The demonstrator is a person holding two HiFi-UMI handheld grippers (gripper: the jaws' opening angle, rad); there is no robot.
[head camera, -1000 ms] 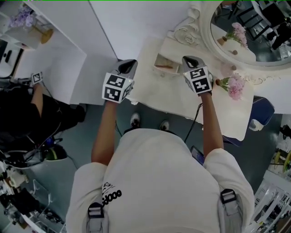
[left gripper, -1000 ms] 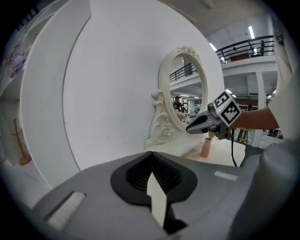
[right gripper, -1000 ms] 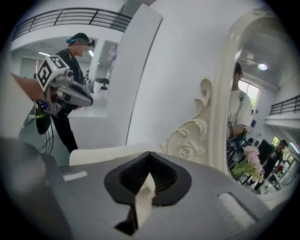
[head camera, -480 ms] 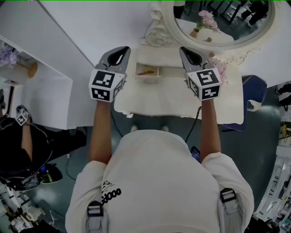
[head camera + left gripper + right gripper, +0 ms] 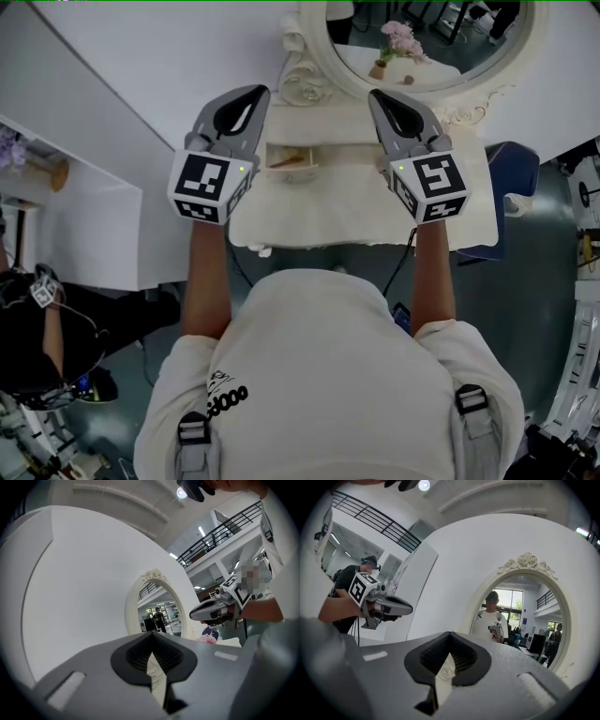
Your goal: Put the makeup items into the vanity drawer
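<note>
- Currently, either side of the vanity drawer [image 5: 292,159]: left tool [image 5: 251,94] and right tool [image 5: 382,97], both pinched fully closed, nothing between the jaws.
- Just nearer than the drawer, the worktop [image 5: 356,211]: cream cover, no loose makeup items showing.
- Drawer itself: looks open; one small tan item inside, too small to name.
- Beyond the drawer: oval mirror [image 5: 469,52].
- Judgement: stowing looks done or nearly so; shutting the drawer seems the step left.

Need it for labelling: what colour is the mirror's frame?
Cream-white mirror frame, best seen in the right gripper view.
</note>
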